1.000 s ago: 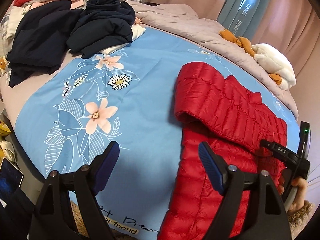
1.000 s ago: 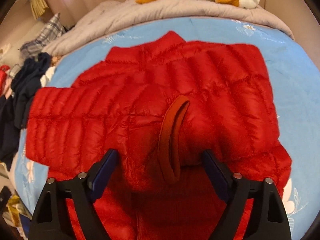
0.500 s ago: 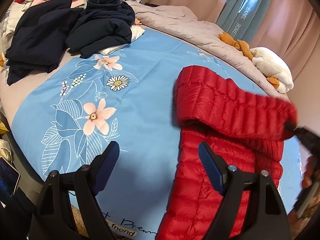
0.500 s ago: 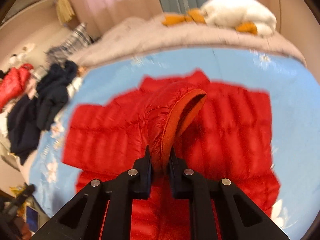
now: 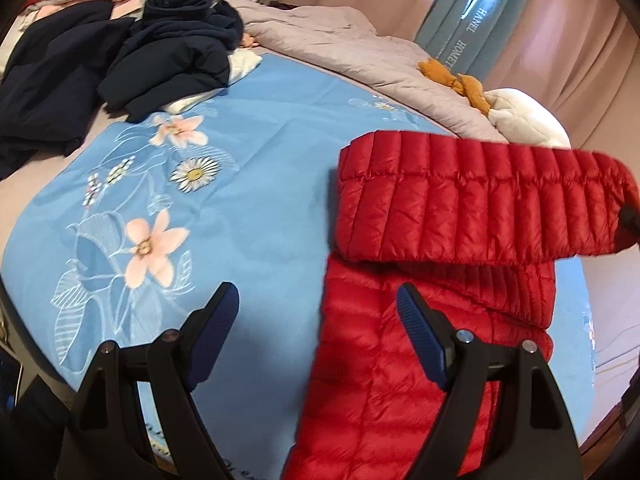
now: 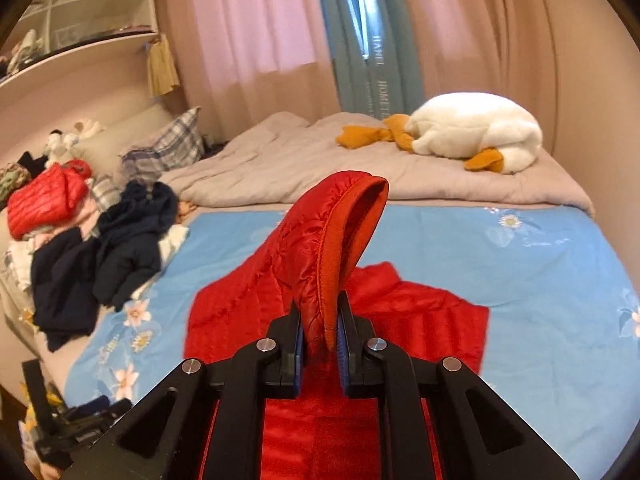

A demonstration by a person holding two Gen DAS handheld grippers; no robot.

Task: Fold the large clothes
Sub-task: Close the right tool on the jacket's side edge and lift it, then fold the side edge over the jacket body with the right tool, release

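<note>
Right gripper (image 6: 320, 336) clamps the red down jacket's (image 5: 400, 360) sleeve cuff (image 6: 344, 240), raised ahead for folding across. Left gripper (image 5: 320, 320) gapes empty, jacket edge under its right finger.

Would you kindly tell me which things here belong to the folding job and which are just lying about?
Job:
red down jacket
its sleeve cuff
right hand-held gripper

Lying about:
plush duck
dark clothes pile
plaid pillow
</note>
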